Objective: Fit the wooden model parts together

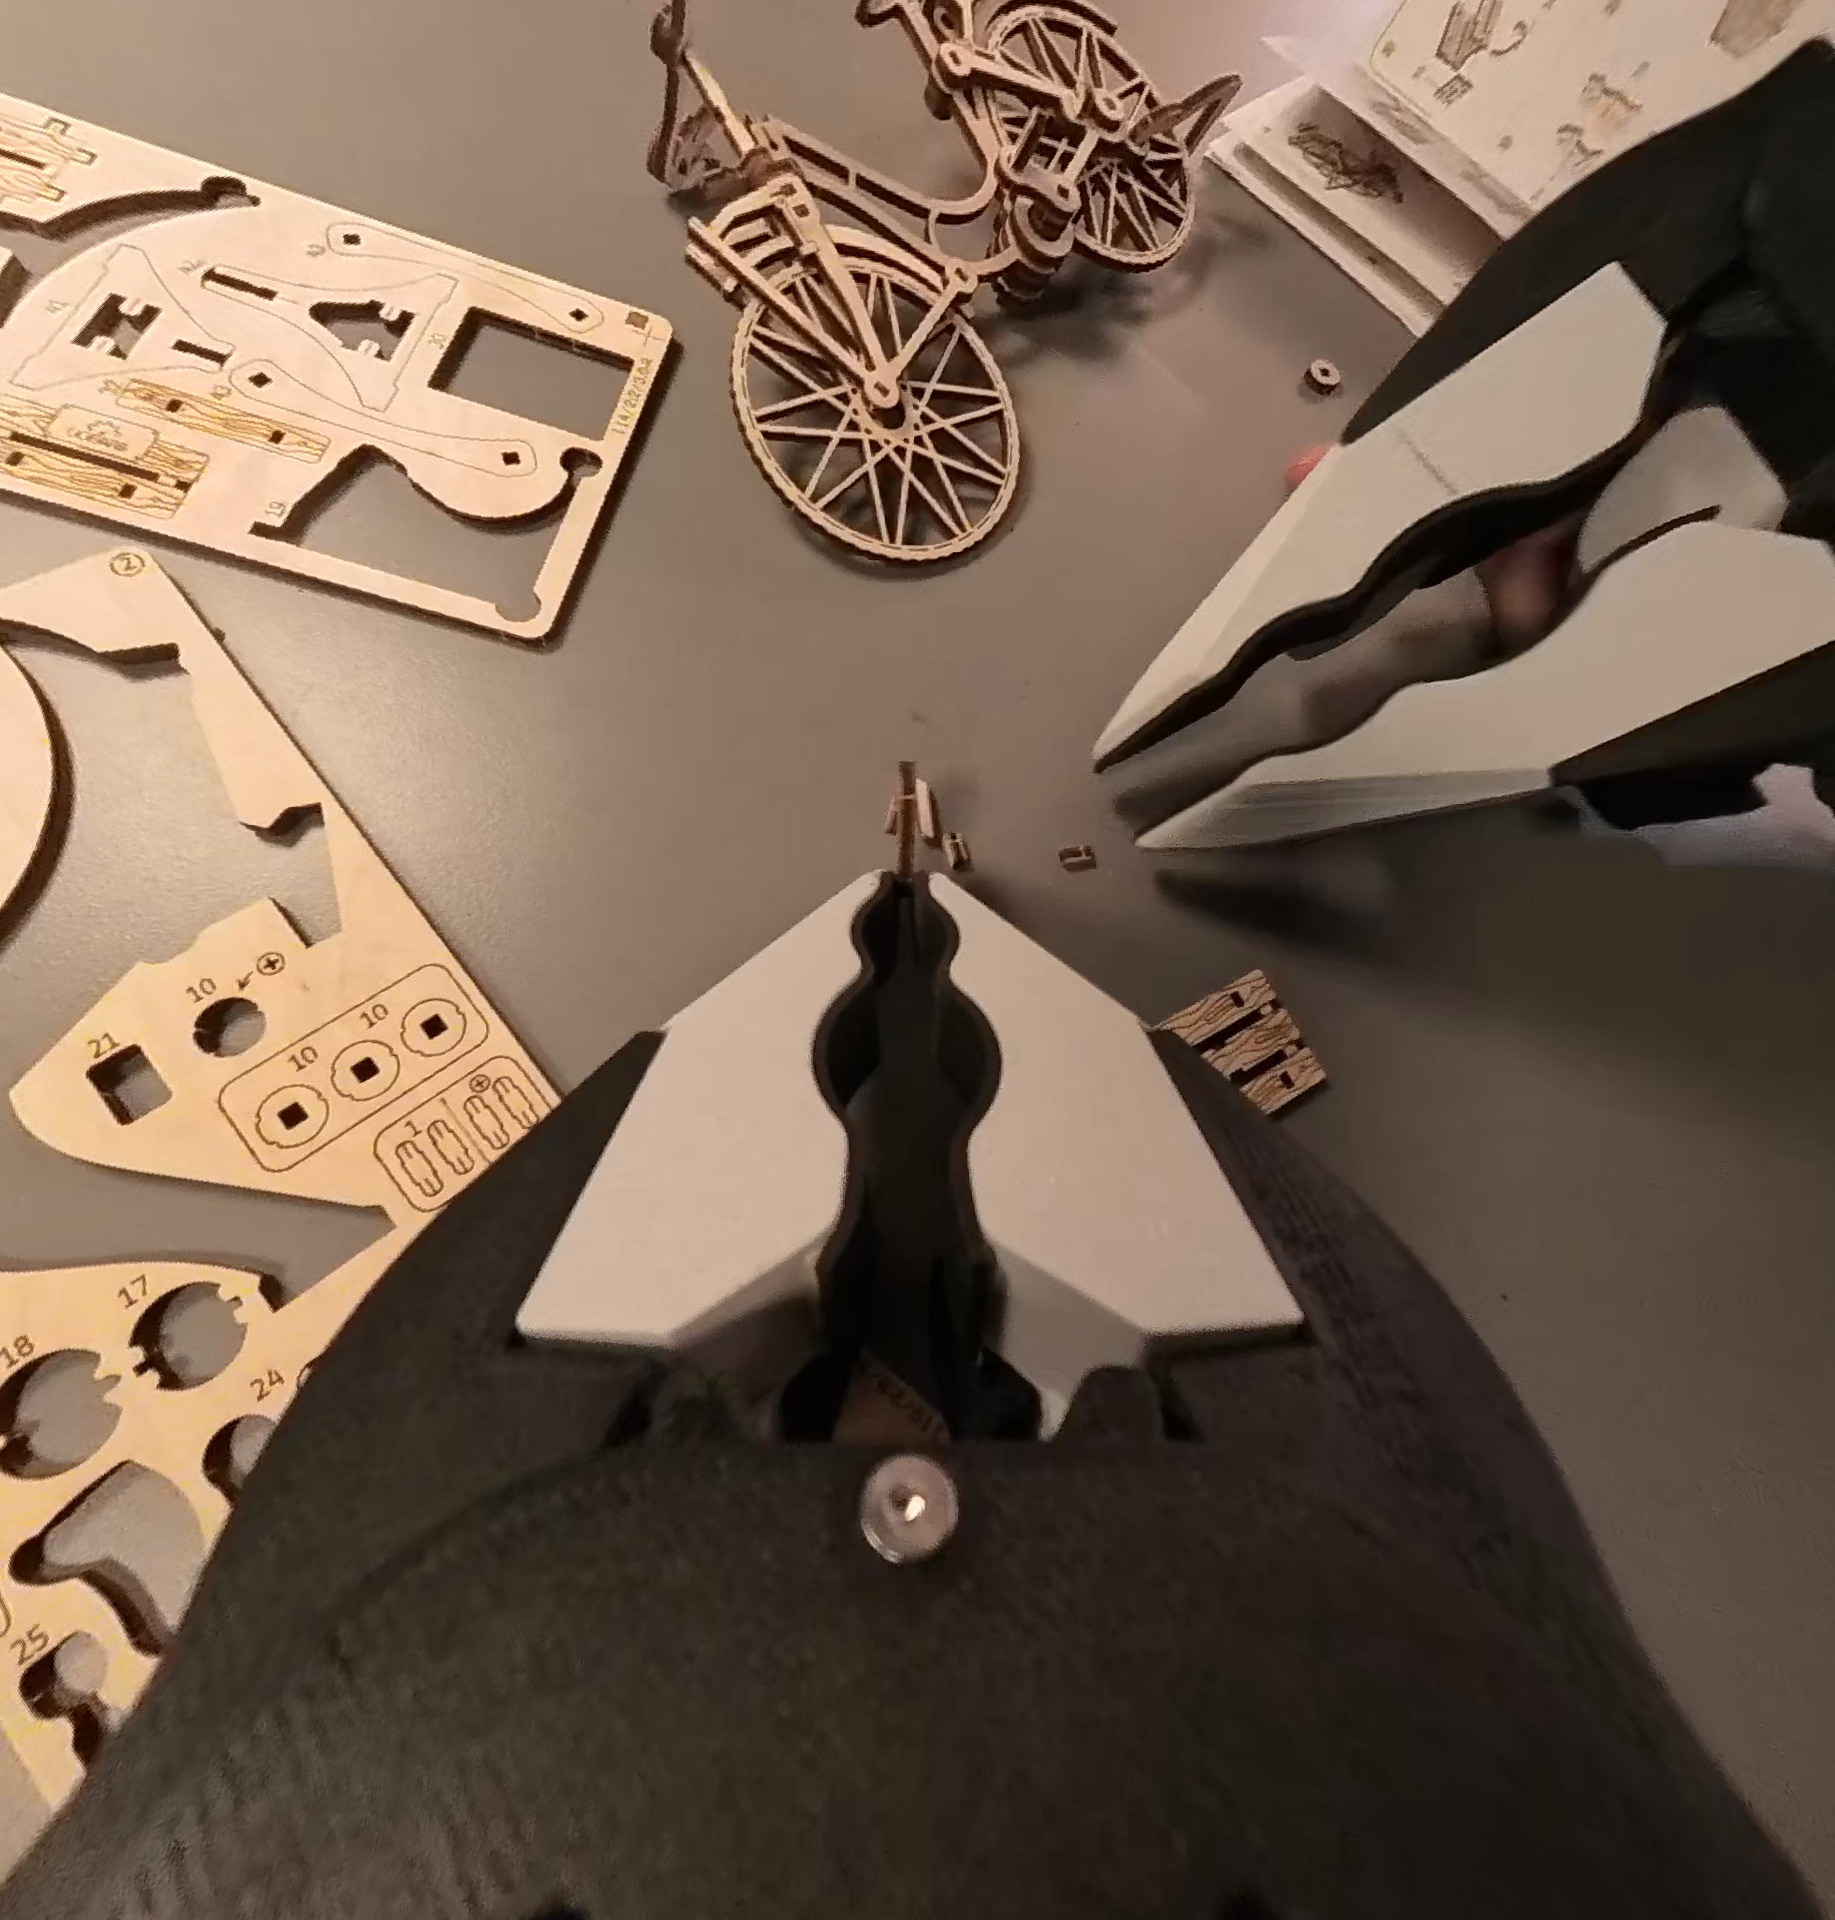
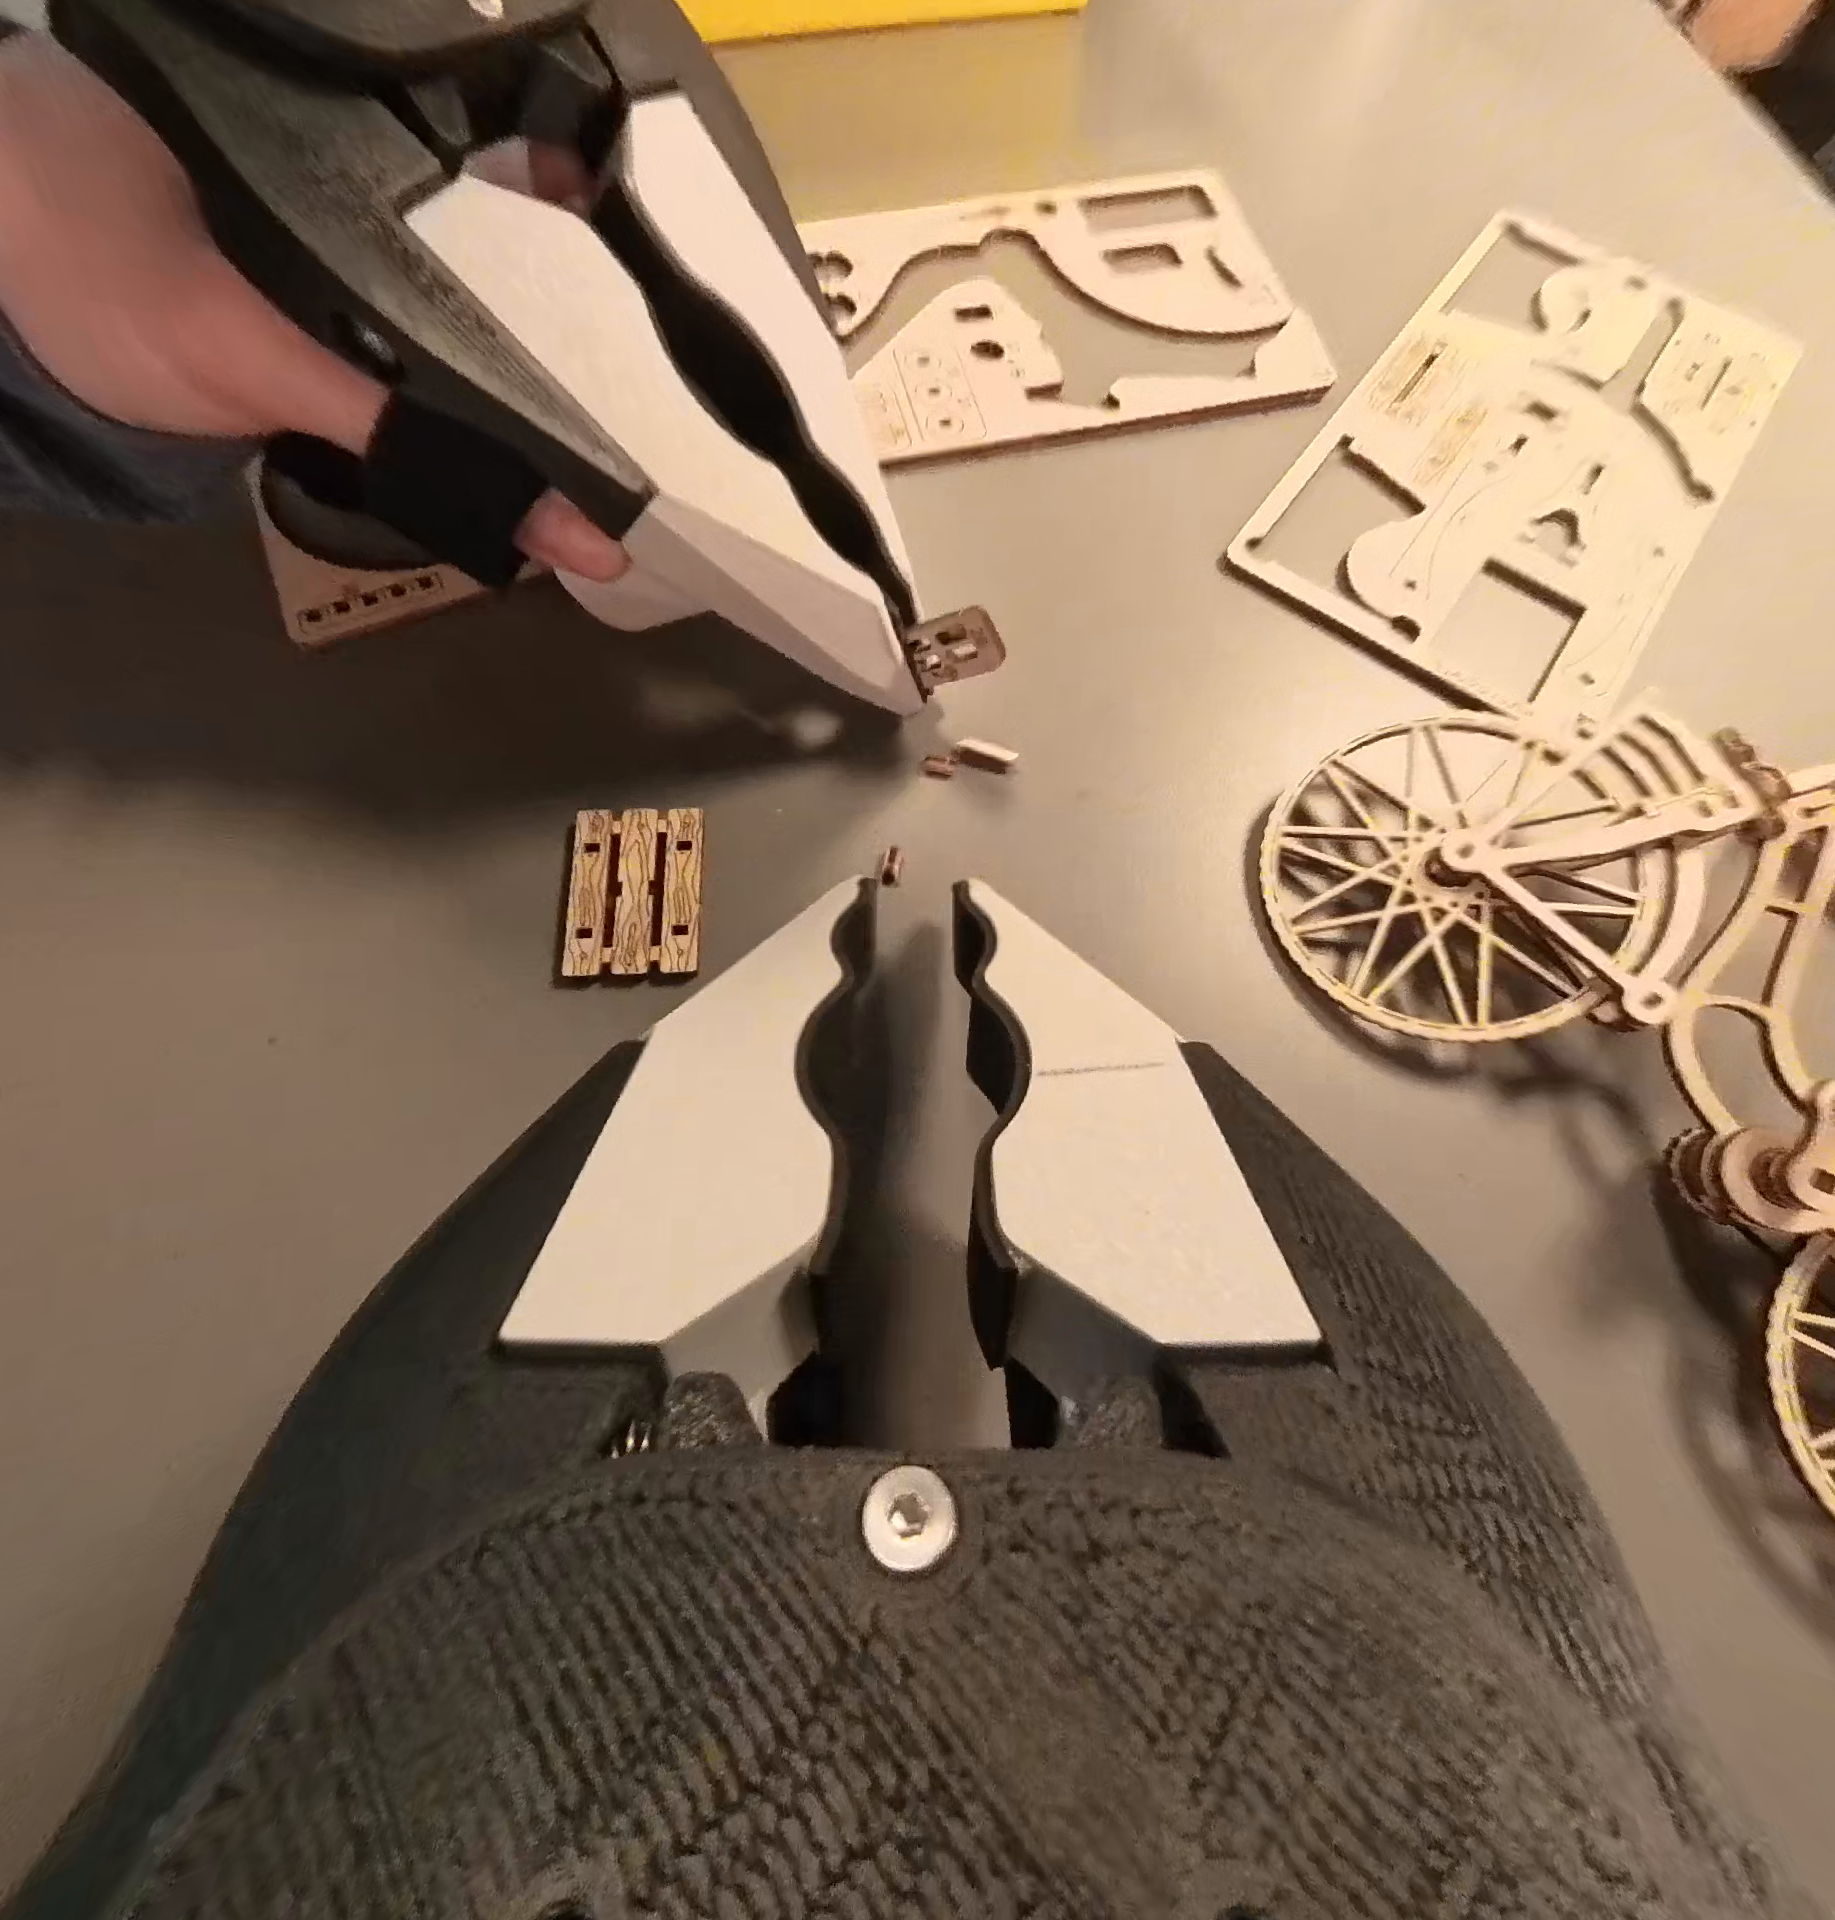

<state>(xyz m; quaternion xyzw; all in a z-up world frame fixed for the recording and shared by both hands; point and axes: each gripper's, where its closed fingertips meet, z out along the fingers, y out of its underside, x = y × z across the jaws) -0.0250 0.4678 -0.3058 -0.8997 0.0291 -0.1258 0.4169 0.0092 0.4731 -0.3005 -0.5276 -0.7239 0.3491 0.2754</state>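
My left gripper is shut on a small flat wooden part and holds it edge-on just above the grey table; the part also shows in the right wrist view. My right gripper is open and empty, its tips low over the table beside a tiny wooden peg. Two more tiny pegs lie under the held part. A small slatted wooden panel lies flat to the left of my right gripper. In the left wrist view the right gripper comes in from the right.
A wooden bicycle model lies on its side on the table beyond the grippers. Laser-cut part sheets cover the left side. An instruction booklet lies at the far right. A small wooden ring sits near it. Left tips to right tips: about 4 cm.
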